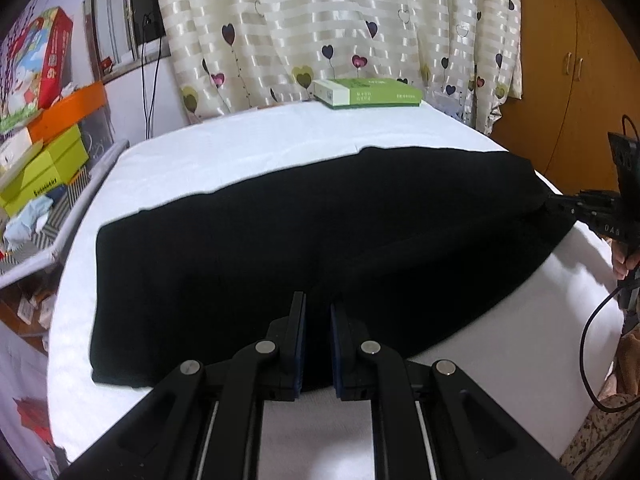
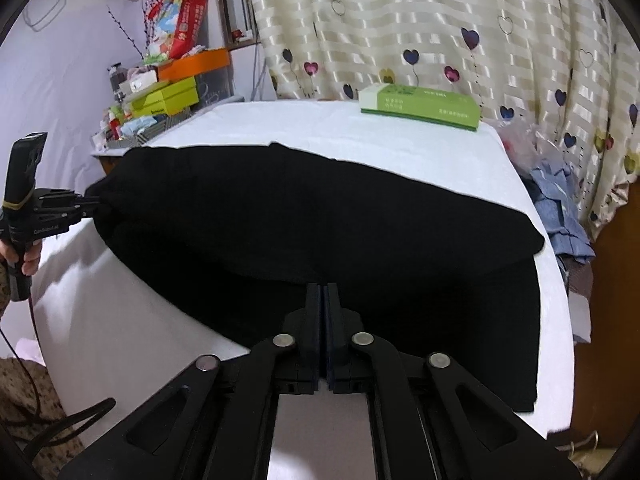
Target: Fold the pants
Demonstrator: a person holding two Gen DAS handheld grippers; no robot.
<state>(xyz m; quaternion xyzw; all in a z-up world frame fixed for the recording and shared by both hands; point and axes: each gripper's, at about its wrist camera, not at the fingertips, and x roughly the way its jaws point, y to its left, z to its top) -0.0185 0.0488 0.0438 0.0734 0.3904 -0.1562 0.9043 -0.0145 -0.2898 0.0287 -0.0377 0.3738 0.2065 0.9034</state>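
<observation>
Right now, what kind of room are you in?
Probably a bedroom at home. There is a heart-patterned curtain, a wooden wardrobe and a shelf piled with boxes. The black pants lie on a surface under a white sheet, maybe a bed or a table.

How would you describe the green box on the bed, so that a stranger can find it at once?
Look at the white bed in front of the heart-patterned curtain. At its far edge, just before the curtain and apart from the black pants, lies a flat green box with one white end. The other boxes are stacked off the bed; only this one rests on the sheet.
</observation>
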